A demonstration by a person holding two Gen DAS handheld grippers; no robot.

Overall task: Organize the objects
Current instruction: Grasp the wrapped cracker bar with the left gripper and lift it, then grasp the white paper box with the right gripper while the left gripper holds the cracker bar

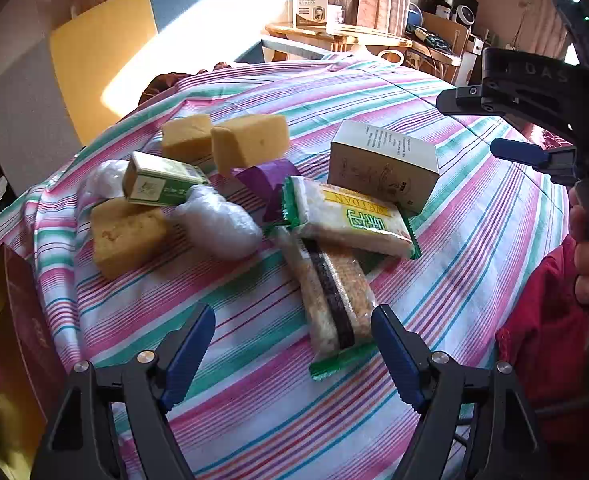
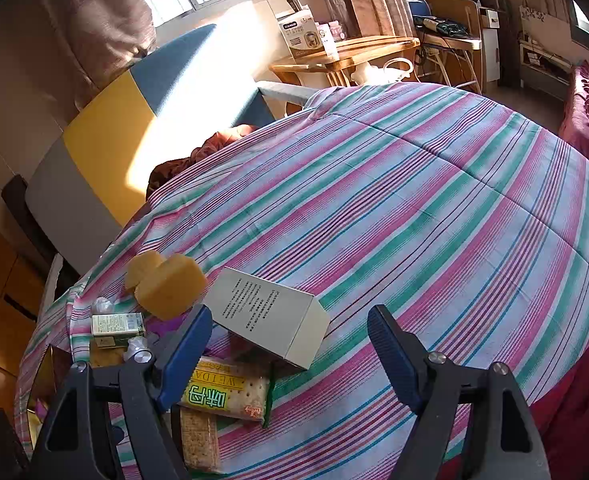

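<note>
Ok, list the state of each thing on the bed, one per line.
left tool: open, empty
right tool: open, empty
white box: closed, propped on a cracker pack
green box: closed, tilted on a sponge
cracker packs: sealed, overlapping
sponges: loose, three
striped quilt: spread flat

At the lower left of the left wrist view, a dark red box (image 1: 22,320) runs off the frame edge, its gold print blurred. In the right wrist view, a blue finger (image 2: 184,354) covers part of the cracker pack (image 2: 230,394); the small green carton (image 2: 116,326), perhaps tea, is too small to read.
</note>
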